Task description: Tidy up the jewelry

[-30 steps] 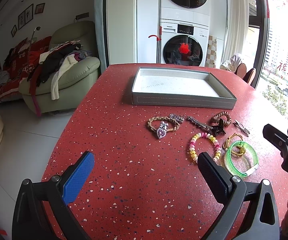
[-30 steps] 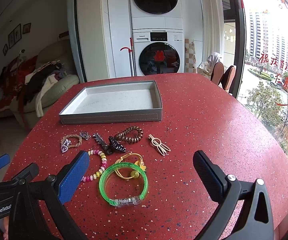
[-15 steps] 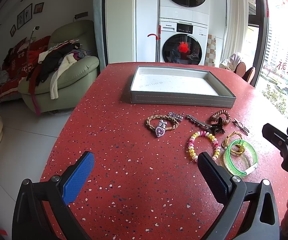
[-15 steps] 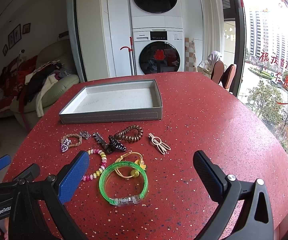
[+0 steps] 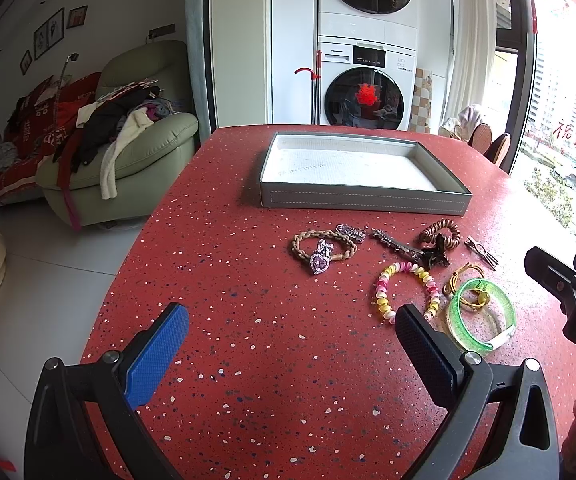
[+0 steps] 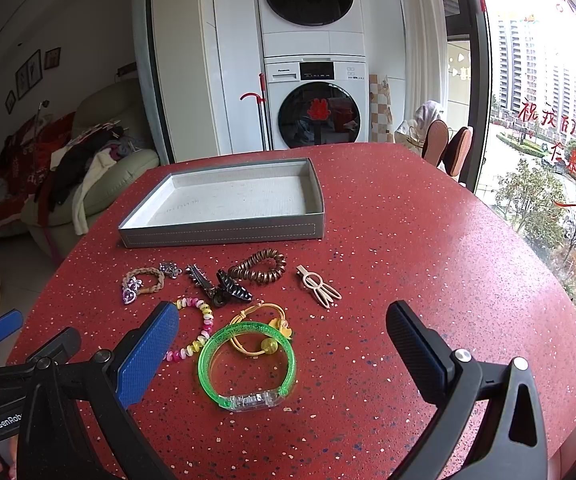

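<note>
An empty grey tray (image 5: 363, 199) (image 6: 224, 232) sits at the far side of the red table. In front of it lie a braided bracelet with a purple heart charm (image 5: 321, 246) (image 6: 142, 282), a pastel bead bracelet (image 5: 405, 292) (image 6: 196, 332), a green bangle (image 5: 481, 320) (image 6: 248, 364), a yellow cord bracelet (image 6: 260, 328), a brown coil hair tie (image 5: 439, 234) (image 6: 258, 266), a black claw clip (image 6: 232, 292) and a beige hair clip (image 6: 319, 290). My left gripper (image 5: 291, 340) is open and empty, near of the braided bracelet. My right gripper (image 6: 282, 340) is open and empty above the green bangle.
The red speckled table (image 5: 248, 360) ends at a rounded edge on the left. A green armchair (image 5: 128, 160) piled with clothes stands beyond it. Stacked washing machines (image 6: 311, 80) stand behind the table. Chairs (image 6: 447, 148) and a window are at the right.
Both grippers have drifted slightly forward toward the jewelry. Nothing has been picked up or moved.
</note>
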A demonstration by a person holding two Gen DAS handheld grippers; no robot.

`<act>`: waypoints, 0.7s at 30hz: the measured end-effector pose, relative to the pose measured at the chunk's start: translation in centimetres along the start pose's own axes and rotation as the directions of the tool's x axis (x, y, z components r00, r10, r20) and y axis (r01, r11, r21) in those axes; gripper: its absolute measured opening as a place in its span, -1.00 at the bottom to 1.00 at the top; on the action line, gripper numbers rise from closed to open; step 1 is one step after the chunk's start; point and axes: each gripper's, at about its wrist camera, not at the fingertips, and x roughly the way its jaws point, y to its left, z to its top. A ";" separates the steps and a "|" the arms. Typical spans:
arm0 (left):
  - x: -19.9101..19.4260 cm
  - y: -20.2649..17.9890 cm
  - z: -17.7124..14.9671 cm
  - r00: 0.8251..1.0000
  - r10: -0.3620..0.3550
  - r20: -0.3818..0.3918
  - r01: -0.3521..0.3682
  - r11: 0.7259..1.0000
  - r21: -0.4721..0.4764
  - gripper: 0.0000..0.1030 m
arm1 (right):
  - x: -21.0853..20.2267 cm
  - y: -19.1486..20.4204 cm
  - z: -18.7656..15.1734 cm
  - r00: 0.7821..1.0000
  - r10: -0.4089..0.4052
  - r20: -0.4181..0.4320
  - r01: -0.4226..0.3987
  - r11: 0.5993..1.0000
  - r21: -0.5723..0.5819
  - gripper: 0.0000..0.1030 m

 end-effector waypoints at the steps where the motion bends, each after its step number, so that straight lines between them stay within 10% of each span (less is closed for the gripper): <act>1: 0.0 0.0 0.0 1.000 0.000 0.000 0.000 1.000 -0.001 1.00 | 0.0 0.0 0.0 1.000 0.000 0.000 0.000 1.000 0.001 1.00; 21: 0.1 -0.2 -0.1 1.000 0.004 -0.005 -0.004 1.000 0.003 1.00 | 0.2 -0.2 -0.4 1.000 0.006 -0.011 -0.006 1.000 0.008 1.00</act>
